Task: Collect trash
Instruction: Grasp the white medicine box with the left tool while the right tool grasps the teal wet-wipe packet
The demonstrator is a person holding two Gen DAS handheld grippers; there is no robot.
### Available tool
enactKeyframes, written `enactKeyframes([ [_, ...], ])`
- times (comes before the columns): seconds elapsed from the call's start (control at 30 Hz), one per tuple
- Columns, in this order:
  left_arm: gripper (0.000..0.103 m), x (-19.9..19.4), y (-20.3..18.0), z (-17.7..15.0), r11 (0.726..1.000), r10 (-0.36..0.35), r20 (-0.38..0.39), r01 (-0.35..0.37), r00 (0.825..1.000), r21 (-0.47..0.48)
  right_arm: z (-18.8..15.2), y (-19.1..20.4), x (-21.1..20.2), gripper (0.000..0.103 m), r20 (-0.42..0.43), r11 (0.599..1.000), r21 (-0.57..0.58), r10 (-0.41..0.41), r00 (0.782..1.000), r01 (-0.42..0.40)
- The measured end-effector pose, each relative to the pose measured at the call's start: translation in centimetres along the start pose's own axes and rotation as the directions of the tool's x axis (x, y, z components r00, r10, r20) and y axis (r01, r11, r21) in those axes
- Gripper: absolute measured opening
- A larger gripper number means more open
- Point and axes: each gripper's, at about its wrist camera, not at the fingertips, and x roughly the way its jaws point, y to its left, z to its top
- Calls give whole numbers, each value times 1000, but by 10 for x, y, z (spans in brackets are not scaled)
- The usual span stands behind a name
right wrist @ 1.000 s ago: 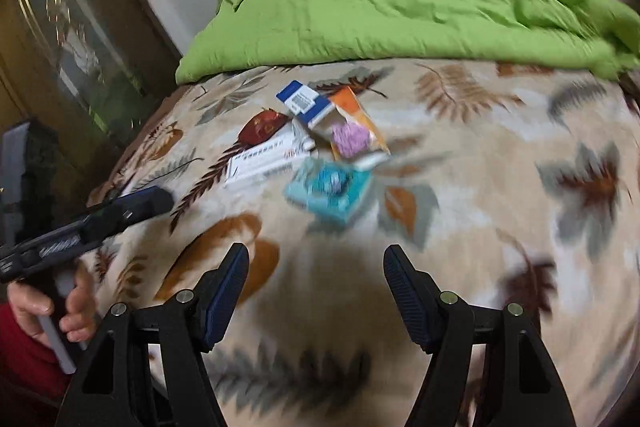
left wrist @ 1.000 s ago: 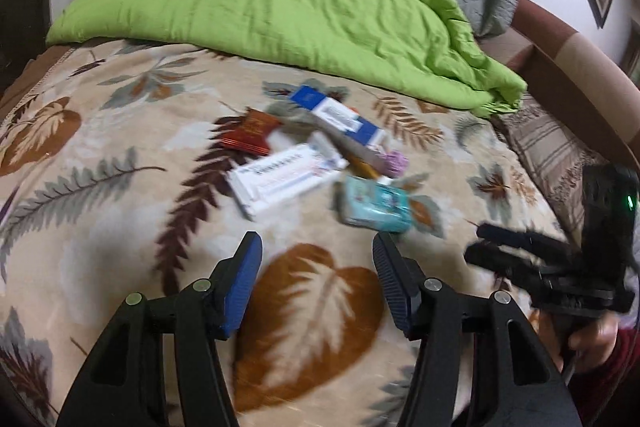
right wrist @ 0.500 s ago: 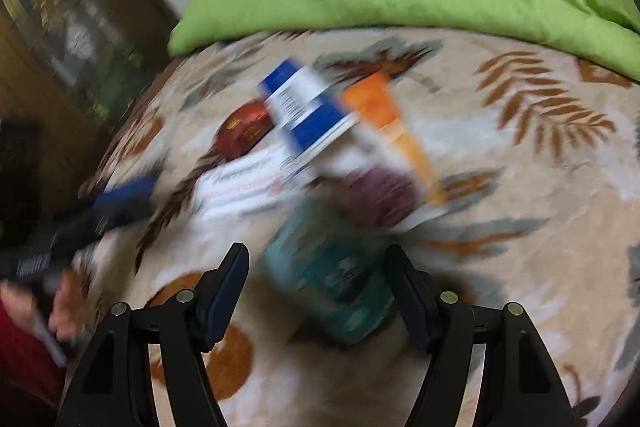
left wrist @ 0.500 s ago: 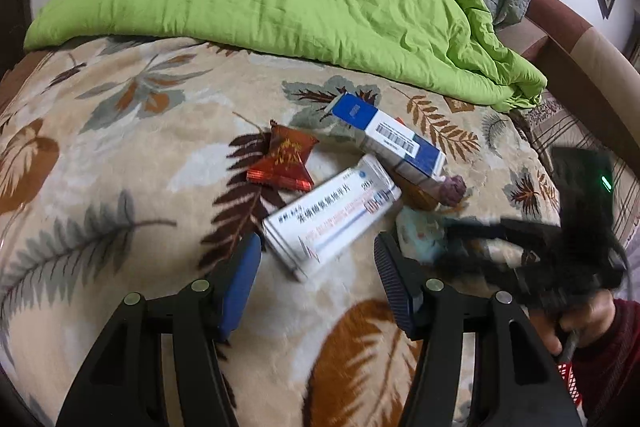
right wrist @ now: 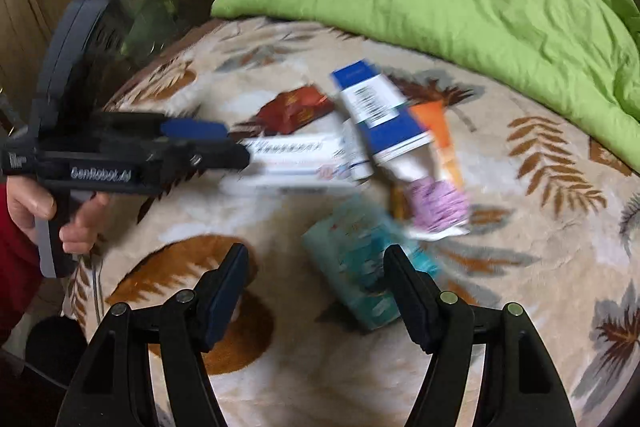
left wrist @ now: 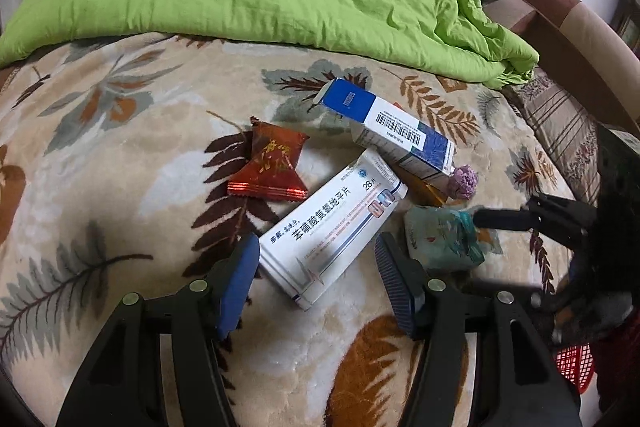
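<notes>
Straddling the near end of the white box (left wrist: pixel 334 229), the left gripper (left wrist: pixel 316 271) stands open, pads beside the carton without pressing. Its long axis runs up and to the right, away from the jaws, toward the blue box (left wrist: pixel 394 131).

From the right wrist, the right gripper (right wrist: pixel 316 291) gapes wide, empty, over the bed (right wrist: pixel 540 247); the teal pack (right wrist: pixel 364 267), blurred, seems to lie just ahead between the fingers, so each hand has its own nearest piece.
</notes>
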Motion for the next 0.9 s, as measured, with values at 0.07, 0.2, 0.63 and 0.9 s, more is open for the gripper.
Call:
enactKeyframes([
  [0.07, 60, 9, -2, 5, 1000, -5, -16, 5, 1000, 7, 1, -16, 4, 74, -11, 999, 42, 15, 1000, -15],
  [0.2, 60, 25, 0, 12, 1000, -3, -34, 3, 999, 3, 1, -36, 14, 74, 0, 992, 110, 62, 998, -61],
  [0.63, 60, 27, 2, 13, 996, -17, -57, 21, 998, 82, -8, 16, 21, 79, -157, 973, -105, 187, 970, -205],
  [0.9, 60, 30, -15, 11, 983, -9, -81, 24, 997, 184, -8, 4, 35, 15, -135, 999, -27, 17, 991, -20],
])
